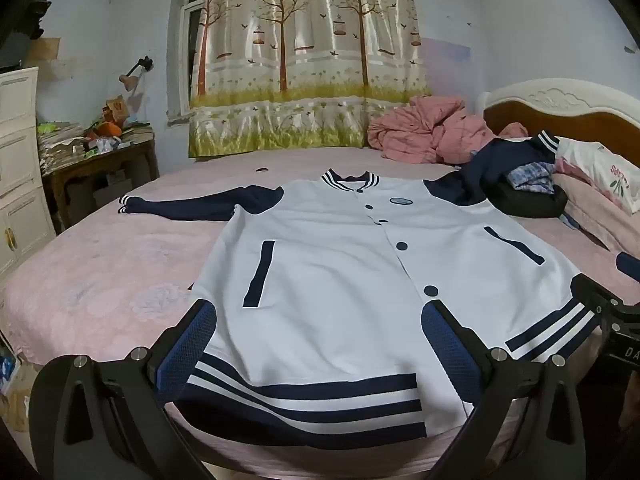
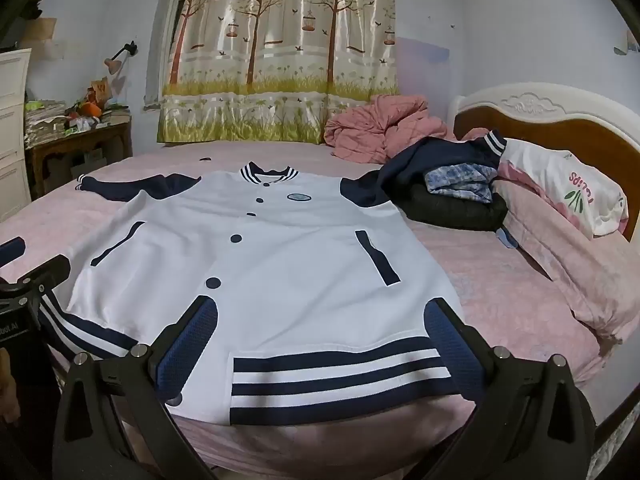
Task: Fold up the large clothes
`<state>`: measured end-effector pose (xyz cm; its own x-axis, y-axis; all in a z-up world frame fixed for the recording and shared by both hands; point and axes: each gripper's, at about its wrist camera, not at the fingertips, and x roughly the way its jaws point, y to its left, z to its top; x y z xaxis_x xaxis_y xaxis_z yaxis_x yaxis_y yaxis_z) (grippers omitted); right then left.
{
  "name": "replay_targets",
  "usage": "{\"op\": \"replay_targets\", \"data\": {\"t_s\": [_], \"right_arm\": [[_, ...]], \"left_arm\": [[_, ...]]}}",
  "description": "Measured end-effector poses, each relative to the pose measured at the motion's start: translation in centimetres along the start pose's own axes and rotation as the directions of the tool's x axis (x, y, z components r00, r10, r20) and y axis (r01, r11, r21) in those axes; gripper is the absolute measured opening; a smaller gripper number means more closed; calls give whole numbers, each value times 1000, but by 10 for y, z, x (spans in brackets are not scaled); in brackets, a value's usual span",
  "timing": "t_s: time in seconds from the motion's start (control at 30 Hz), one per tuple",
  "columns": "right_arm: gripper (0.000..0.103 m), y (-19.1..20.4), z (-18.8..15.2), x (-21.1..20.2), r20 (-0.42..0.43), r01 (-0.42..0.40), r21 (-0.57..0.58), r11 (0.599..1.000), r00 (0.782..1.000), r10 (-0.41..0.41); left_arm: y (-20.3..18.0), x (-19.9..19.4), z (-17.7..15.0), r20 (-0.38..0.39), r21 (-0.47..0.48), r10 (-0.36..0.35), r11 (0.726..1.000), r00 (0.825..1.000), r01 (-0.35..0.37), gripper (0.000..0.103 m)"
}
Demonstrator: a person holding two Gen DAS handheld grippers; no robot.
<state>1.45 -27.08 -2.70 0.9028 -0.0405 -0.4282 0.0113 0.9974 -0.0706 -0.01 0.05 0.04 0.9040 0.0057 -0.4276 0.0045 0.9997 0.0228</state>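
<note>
A white varsity jacket [image 1: 340, 272] [image 2: 272, 264] with navy sleeves, navy buttons and a striped hem lies flat, front up, on the pink bed [image 1: 104, 280] [image 2: 500, 288]. Its collar points to the far side. One sleeve [image 1: 192, 204] stretches out left; the other [image 2: 400, 176] runs up over a dark pile at the right. My left gripper [image 1: 320, 320] hovers open just above the hem's left half, nothing between its blue pads. My right gripper [image 2: 322, 316] is open over the hem's right half. Each gripper shows at the edge of the other's view.
A black garment with blue plaid cloth [image 2: 460, 196] lies by the pillows [image 2: 568, 196]. A crumpled pink quilt [image 1: 424, 128] sits at the bed's far side under the tree-print curtain [image 1: 304, 60]. A cluttered wooden table [image 1: 96, 152] and white drawers [image 1: 16, 152] stand left.
</note>
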Motion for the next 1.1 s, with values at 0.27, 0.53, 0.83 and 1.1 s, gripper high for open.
{"op": "replay_targets", "data": {"t_s": [0.27, 0.53, 0.83, 1.1], "right_arm": [[102, 3, -1, 3, -9, 4, -22, 1000, 1000, -4], [102, 3, 0, -1, -9, 4, -34, 999, 1000, -4], [102, 4, -4, 2, -9, 7, -34, 999, 1000, -8], [102, 4, -2, 3, -10, 5, -32, 999, 1000, -5]], "left_arm": [[-8, 2, -5, 4, 16, 9, 1000, 1000, -9, 103], [-3, 2, -4, 2, -3, 6, 1000, 1000, -6, 103], [5, 5, -3, -10, -25, -19, 1000, 1000, 19, 103], [3, -3, 0, 30, -39, -19, 999, 999, 21, 103]]}}
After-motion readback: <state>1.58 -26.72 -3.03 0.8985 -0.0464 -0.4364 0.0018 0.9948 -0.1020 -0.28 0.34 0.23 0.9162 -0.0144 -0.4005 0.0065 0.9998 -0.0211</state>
